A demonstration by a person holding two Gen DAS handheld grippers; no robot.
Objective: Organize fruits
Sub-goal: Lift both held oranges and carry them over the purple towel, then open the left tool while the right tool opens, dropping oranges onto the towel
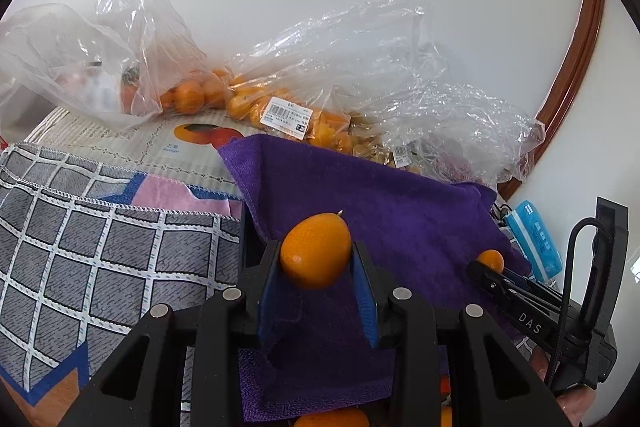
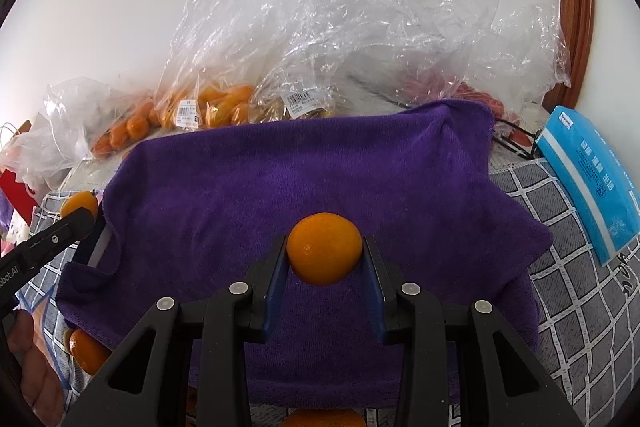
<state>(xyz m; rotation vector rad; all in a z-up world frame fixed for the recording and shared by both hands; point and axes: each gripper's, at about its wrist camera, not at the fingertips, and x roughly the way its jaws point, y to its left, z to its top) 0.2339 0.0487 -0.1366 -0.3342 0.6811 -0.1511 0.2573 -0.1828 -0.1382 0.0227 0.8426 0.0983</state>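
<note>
- Left gripper [image 1: 316, 259] is clamped on an oval kumquat [image 1: 315, 250], glossy orange, with a small stem nub at its 1 o'clock tip; blue pads [image 1: 362, 287] press both its sides.
- Right gripper [image 2: 325, 255] is clamped on a rounder fruit [image 2: 324, 254], smooth orange with a small glare spot, held between the blue pads above the towel [image 2: 312, 163].
- Both held fruits hang over the purple towel, near its front half. In the left view the right gripper shows at 4 o'clock, with its fruit at the tip.
- Loose fruits: one at 8 o'clock by the towel's left edge [image 2: 86, 351], one at 6 o'clock on the frame's bottom edge [image 2: 324, 419].
- Clear bags [image 1: 280, 99] of orange fruit lie along the wall at 12 o'clock, behind the towel; crumpled bags [image 2: 400, 27] pile up toward 1 o'clock.
- Writing: white barcode label [image 1: 286, 117] on the bag, print too small to read; "DAS" on the right gripper's arm; "bot.AI" on the left gripper's arm in the right view; blue pack [image 2: 588, 179] at 3 o'clock with unreadable characters.
- Checked cloth [image 1: 100, 251] lies at 9 o'clock; it also lies under the blue pack.
- Open towel surface ahead of both grippers; a brown wooden frame [image 1: 576, 67] stands at 2 o'clock.
</note>
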